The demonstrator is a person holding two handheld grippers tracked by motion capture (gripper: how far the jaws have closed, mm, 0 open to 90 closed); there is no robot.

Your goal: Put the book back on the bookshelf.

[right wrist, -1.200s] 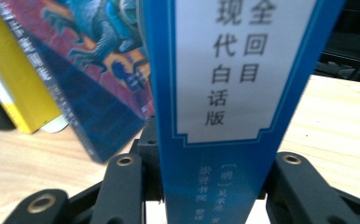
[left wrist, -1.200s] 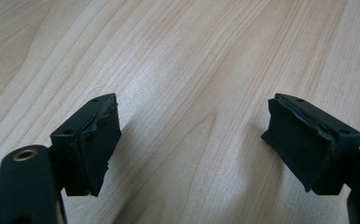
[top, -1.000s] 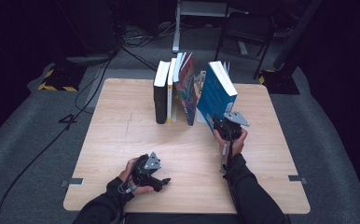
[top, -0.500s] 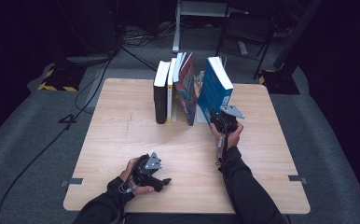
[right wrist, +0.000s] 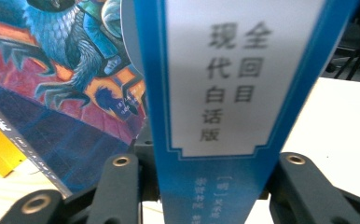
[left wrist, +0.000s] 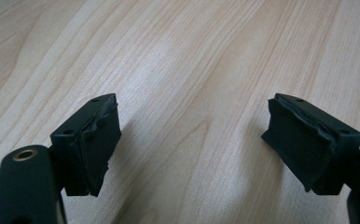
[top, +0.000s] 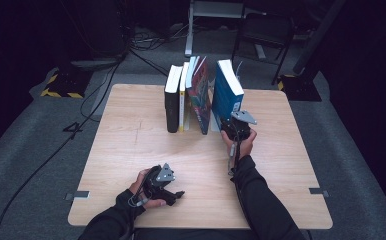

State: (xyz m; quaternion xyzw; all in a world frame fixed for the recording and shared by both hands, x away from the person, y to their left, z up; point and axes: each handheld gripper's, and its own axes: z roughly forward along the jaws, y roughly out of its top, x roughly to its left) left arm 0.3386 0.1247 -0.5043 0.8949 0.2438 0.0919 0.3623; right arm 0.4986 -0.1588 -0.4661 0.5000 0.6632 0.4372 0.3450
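A blue book (top: 226,95) stands upright on its edge at the right end of a row of books on the wooden table (top: 126,140). My right gripper (top: 232,127) is at the book's lower spine. In the right gripper view the white-labelled spine (right wrist: 225,93) sits between the jaws of the right gripper (right wrist: 211,186), which lie close against both covers. Those jaws have just been opening a little with the book still between them. My left gripper (top: 178,196) rests near the table's front edge, open, its pads (left wrist: 94,140) wide apart over bare wood, around the midpoint of the left gripper (left wrist: 192,140).
Left of the blue book stand a colourful illustrated book (top: 201,100) (right wrist: 66,84), a thin yellow one (top: 183,100) and a black one (top: 172,105). Cables and a chair (top: 261,35) are on the dark floor beyond the table.
The blue book has gone from leaning to upright and has shifted slightly left toward the row, with the right gripper following it. The left gripper has stayed put.
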